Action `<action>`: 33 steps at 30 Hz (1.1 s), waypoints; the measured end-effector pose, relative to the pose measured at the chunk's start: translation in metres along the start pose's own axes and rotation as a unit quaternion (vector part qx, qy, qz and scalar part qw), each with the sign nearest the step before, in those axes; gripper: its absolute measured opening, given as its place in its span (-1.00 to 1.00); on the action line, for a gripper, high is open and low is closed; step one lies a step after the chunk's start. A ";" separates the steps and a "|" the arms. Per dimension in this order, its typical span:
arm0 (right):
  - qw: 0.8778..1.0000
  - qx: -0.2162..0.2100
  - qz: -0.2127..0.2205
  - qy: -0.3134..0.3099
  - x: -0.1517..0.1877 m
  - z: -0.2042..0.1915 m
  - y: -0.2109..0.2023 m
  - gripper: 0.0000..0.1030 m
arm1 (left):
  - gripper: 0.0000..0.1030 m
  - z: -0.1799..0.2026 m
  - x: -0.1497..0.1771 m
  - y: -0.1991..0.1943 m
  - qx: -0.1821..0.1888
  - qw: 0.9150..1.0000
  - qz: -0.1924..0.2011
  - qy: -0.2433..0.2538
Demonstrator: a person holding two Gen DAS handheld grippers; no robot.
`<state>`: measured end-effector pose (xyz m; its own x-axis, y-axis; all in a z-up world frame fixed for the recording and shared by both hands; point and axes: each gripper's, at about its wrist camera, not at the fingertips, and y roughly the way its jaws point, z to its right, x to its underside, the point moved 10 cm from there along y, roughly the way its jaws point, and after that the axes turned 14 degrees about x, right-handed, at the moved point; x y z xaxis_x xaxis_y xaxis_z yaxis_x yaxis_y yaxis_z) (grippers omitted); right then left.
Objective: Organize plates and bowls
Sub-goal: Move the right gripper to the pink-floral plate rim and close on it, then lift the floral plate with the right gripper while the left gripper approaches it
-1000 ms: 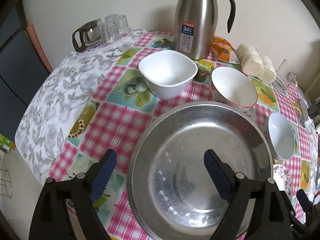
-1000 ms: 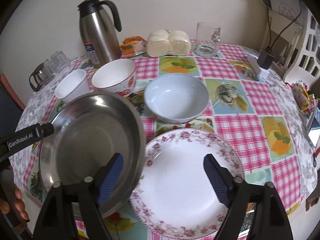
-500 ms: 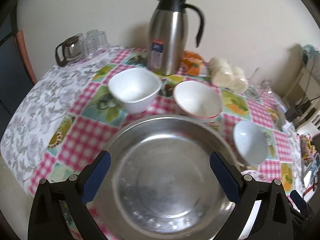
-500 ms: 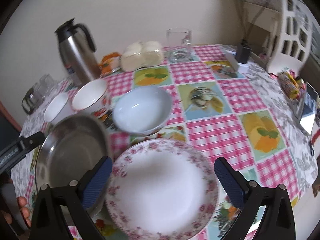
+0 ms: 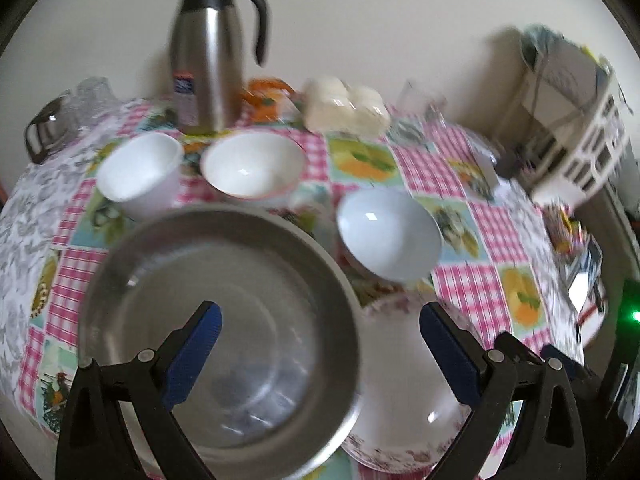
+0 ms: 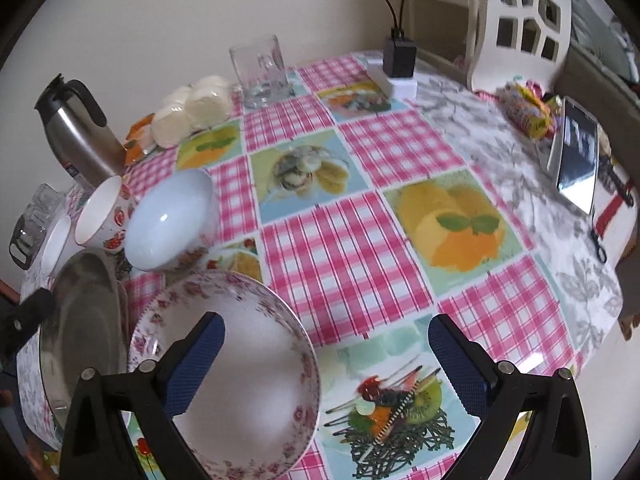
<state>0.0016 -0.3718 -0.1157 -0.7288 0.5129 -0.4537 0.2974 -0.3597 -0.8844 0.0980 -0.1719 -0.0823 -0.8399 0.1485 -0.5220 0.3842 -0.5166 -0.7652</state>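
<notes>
In the left wrist view, at the far left edge of the frame, a glass jug (image 5: 48, 130) with a dark handle sits on the grey-leafed part of the tablecloth (image 5: 456, 160). Right of it, in the upper left, stands a steel thermos jug (image 5: 208, 64) with a black lid and handle; its small blue-and-red label is too blurred to read. Below the jug a white square bowl (image 5: 138, 174) sits just beside a white red-rimmed bowl (image 5: 252, 168), and further right a pale blue bowl (image 5: 388, 232) sits on the pink check. Behind them, near the wall, lie an orange packet (image 5: 266, 94), wrapped white buns (image 5: 344, 108) and a clear glass (image 5: 420, 100). The large steel basin (image 5: 224, 320) fills the lower left, its rim overlapping the rose-patterned plate (image 5: 400, 380) at lower centre. The left gripper (image 5: 320, 344) hangs above both with its jaws spread wide and nothing between the blue pads. In the right wrist view the same basin lies at the lower left edge and the plate in the lower left, with the right gripper (image 6: 326, 360) over the plate's right rim and the bare cloth, jaws equally wide apart and gripping nothing. At the upper right, a black charger (image 6: 400, 56) rests on a white block, and a phone (image 6: 578, 164) lies near the right edge beside a bright wrapped bundle (image 6: 528, 110). No writing on anything is legible.
</notes>
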 end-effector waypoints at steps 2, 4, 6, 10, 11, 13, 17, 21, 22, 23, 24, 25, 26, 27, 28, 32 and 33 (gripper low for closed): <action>1.000 0.000 -0.013 -0.004 0.005 0.000 0.008 1.00 | 0.93 0.004 0.009 0.012 0.002 1.000 -0.025 -0.003; 1.000 0.000 -0.028 -0.002 0.010 0.002 0.017 0.94 | 0.93 0.005 0.014 0.018 0.000 0.999 -0.038 -0.004; 0.999 -0.006 -0.044 0.006 0.015 0.004 0.026 0.66 | 0.93 0.006 0.018 0.022 -0.004 0.999 -0.048 -0.001; 0.996 -0.025 -0.077 0.023 0.025 0.004 0.038 0.33 | 0.91 0.003 0.022 0.026 -0.003 0.998 -0.058 -0.007; 0.996 -0.031 -0.081 0.025 0.026 0.002 0.038 0.15 | 0.90 0.003 0.022 0.027 -0.003 0.998 -0.059 -0.008; 0.995 -0.040 -0.087 0.023 0.029 -0.002 0.039 -0.08 | 0.83 0.002 0.022 0.027 -0.003 0.998 -0.059 -0.009; 0.995 -0.050 -0.087 0.009 0.031 -0.011 0.038 -0.56 | 0.64 0.001 0.023 0.027 0.002 0.998 -0.062 -0.014; 0.995 -0.055 -0.080 0.006 0.029 -0.015 0.035 -0.76 | 0.54 0.001 0.023 0.027 0.004 0.998 -0.063 -0.013; 0.996 -0.052 -0.078 0.008 0.028 -0.015 0.035 -0.76 | 0.54 0.002 0.022 0.026 0.005 0.998 -0.062 -0.013; 0.996 -0.047 -0.077 0.009 0.027 -0.013 0.036 -0.76 | 0.54 0.002 0.022 0.026 0.006 0.998 -0.061 -0.013; 0.996 -0.038 -0.075 0.011 0.025 -0.010 0.036 -0.76 | 0.54 0.003 0.022 0.025 0.008 0.998 -0.060 -0.013; 0.997 -0.027 -0.073 0.013 0.024 -0.005 0.036 -0.76 | 0.54 0.003 0.022 0.025 0.009 0.998 -0.059 -0.013; 0.997 -0.020 -0.072 0.017 0.023 0.000 0.037 -0.76 | 0.52 0.004 0.021 0.024 0.011 0.998 -0.058 -0.012; 0.997 -0.014 -0.071 0.022 0.022 0.004 0.037 -0.76 | 0.48 0.007 0.021 0.024 0.014 0.998 -0.057 -0.010; 0.997 -0.006 -0.071 0.030 0.021 0.010 0.038 -0.76 | 0.44 0.009 0.021 0.024 0.017 0.998 -0.058 -0.008; 0.997 0.021 -0.062 0.050 0.016 0.030 0.038 -0.76 | 0.36 0.022 0.022 0.025 0.040 0.997 -0.063 -0.003; 0.996 0.030 -0.060 0.055 0.015 0.036 0.038 -0.76 | 0.36 0.026 0.023 0.026 0.048 0.997 -0.065 -0.001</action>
<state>-0.0198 -0.4058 -0.1524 -0.6835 0.6360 -0.3582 0.1733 -0.3353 -0.9260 0.0787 -0.2041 -0.1040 -0.8810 0.2172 -0.4204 0.2347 -0.5710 -0.7867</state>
